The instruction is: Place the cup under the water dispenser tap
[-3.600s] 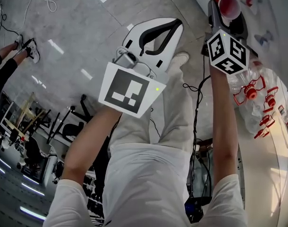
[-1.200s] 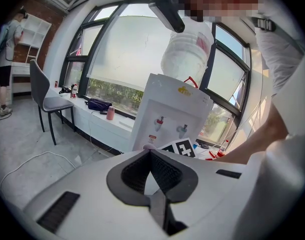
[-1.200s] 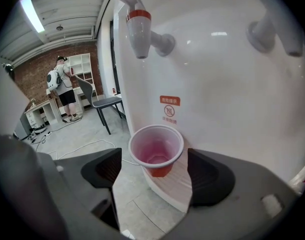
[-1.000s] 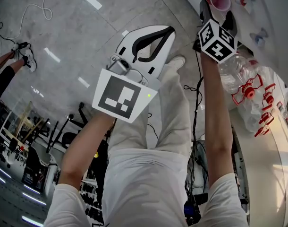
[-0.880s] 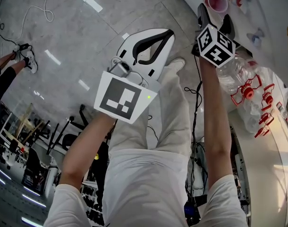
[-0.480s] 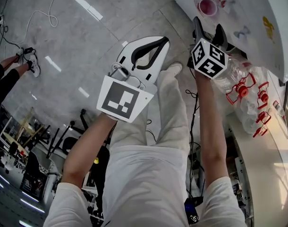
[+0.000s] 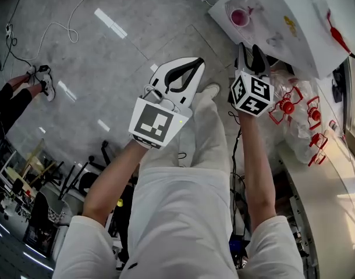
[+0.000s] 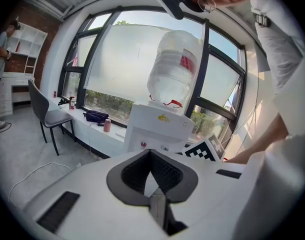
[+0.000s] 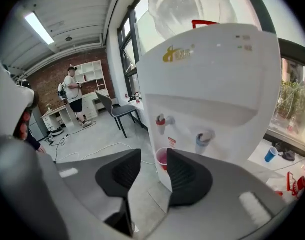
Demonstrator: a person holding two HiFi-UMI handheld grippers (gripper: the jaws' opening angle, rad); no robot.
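Note:
The pink cup [image 7: 240, 17] stands upright on the white water dispenser's [image 7: 282, 22] ledge. In the right gripper view the cup [image 9: 162, 159] sits right below the red tap [image 9: 161, 120], with the blue tap [image 9: 202, 139] to its right. My right gripper [image 7: 251, 54] is drawn back from the cup; its jaws are closing and hold nothing. The cup shows through the gap of that gripper [image 9: 153, 171]. My left gripper [image 7: 196, 63] hangs over the floor to the left, empty, and the tips of this gripper [image 8: 150, 153] meet.
A big bottle [image 8: 173, 69] tops the dispenser [image 8: 160, 129]. Empty bottles with red handles [image 7: 294, 106] lie at the right beside a pale counter [image 7: 329, 202]. Cables [image 7: 78, 16] cross the floor. A chair [image 9: 117, 109] and a person [image 9: 72, 89] are further off.
The cup was in the right gripper and now stands alone under the red tap. The right gripper has pulled back from it, its jaws narrower. Both grippers have moved away from the dispenser.

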